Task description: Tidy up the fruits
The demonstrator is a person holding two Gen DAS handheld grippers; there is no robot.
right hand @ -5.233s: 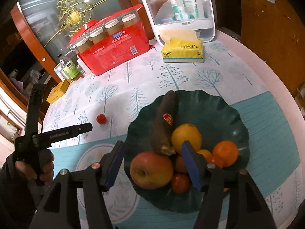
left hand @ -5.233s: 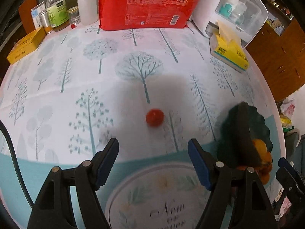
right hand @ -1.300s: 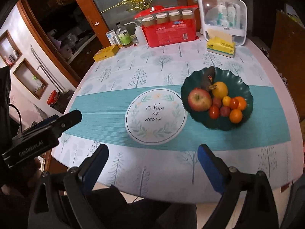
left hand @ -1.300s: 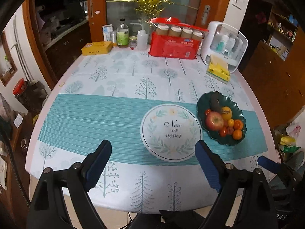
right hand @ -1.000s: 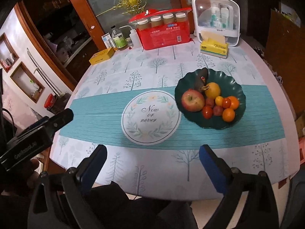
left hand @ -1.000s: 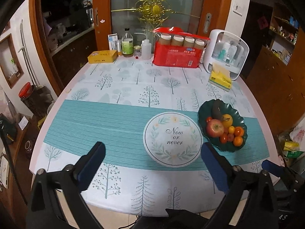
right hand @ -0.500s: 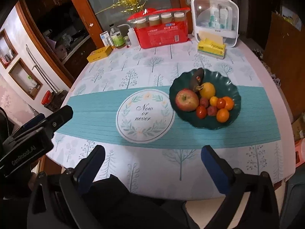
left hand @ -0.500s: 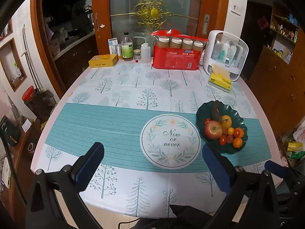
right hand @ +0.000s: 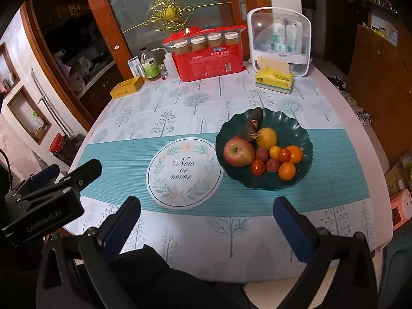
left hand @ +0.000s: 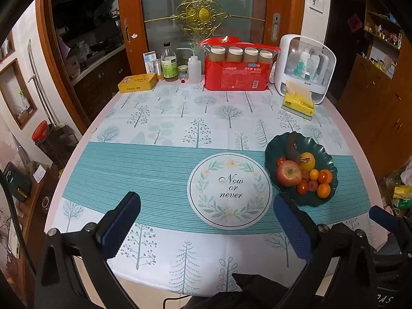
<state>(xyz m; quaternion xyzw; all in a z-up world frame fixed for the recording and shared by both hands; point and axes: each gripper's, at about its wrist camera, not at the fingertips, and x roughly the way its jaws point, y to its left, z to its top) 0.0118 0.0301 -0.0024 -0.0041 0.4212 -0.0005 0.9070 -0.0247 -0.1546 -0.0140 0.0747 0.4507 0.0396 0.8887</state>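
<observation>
"Now or never" round mat (right hand: 184,172) beside fruit plate (right hand: 303,134); left claw (left hand: 206,229) and "GenRobot.AI"-marked right claw (right hand: 206,221) both spread, empty.

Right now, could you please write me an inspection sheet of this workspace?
Surface: table under a tree-print cloth with a teal band.
Job's things: green plate holds an apple, a dark banana, oranges and small red fruits; no fruit seen loose on the cloth.
Clutter: red cup pack, tissue box, white organizer, yellow tin, bottles along the far edge.
Grippers: left tongs open, empty; right tongs open, empty, just widened.
Cables: black cable at the left edge.
Surroundings: glass door, wooden cabinets.
</observation>
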